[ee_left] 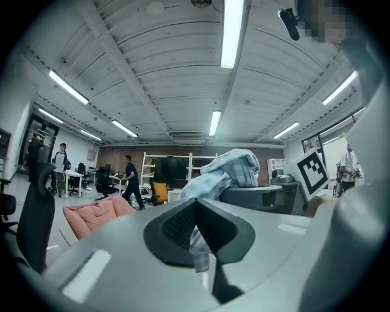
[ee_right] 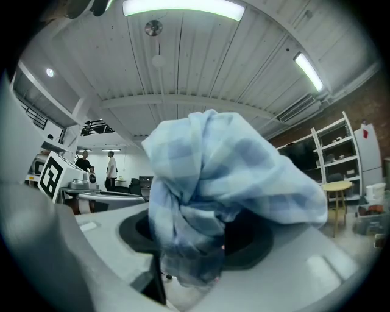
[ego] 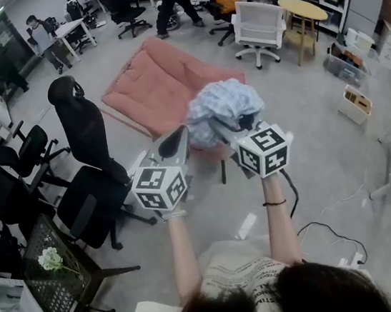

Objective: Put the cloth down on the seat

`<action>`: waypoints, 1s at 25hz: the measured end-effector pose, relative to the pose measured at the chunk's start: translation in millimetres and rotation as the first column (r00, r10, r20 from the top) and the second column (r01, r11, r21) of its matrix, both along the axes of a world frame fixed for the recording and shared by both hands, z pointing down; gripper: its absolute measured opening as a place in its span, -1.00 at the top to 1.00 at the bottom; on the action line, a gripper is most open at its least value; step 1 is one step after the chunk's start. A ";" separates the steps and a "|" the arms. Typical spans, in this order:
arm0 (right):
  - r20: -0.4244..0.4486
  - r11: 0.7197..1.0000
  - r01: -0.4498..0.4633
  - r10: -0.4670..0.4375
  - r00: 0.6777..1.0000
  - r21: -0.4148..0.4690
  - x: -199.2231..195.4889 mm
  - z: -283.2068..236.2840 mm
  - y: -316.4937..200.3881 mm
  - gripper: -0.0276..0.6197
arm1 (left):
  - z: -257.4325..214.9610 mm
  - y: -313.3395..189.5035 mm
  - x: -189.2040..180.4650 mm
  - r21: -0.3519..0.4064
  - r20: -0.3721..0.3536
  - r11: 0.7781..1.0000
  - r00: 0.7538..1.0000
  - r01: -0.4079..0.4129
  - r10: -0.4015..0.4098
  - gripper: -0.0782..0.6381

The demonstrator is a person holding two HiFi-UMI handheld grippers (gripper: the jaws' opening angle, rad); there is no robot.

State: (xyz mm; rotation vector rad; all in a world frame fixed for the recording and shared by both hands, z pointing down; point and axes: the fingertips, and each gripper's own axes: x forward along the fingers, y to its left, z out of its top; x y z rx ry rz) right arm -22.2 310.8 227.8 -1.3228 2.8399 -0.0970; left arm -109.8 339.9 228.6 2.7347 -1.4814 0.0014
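A bunched light-blue checked cloth [ego: 222, 107] hangs in the air between both grippers, above the near edge of a pink cushioned seat [ego: 153, 85]. My right gripper [ego: 234, 133] is shut on the cloth [ee_right: 231, 177], which bulges over its jaws and hides the pads. My left gripper [ego: 181, 139] points the same way, level; in the left gripper view its jaws [ee_left: 196, 210] pinch a thin strip of the cloth [ee_left: 234, 167], and the bundle rises to their right. The pink seat [ee_left: 91, 213] shows low at the left of that view.
A black office chair [ego: 89, 141] stands just left of the grippers, with more black chairs behind it. A black mesh stool with white flowers [ego: 52, 262] is near left. A white chair [ego: 258, 27], a round yellow table [ego: 302, 8] and shelves stand far right. Cables [ego: 321, 231] trail on the floor.
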 end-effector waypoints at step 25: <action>-0.013 0.996 0.000 -0.001 1.000 -0.090 103.3 46.4 -64.9 0.17 | 46.4 -67.1 91.8 -0.064 -0.043 0.997 0.998 0.034 -0.037 0.77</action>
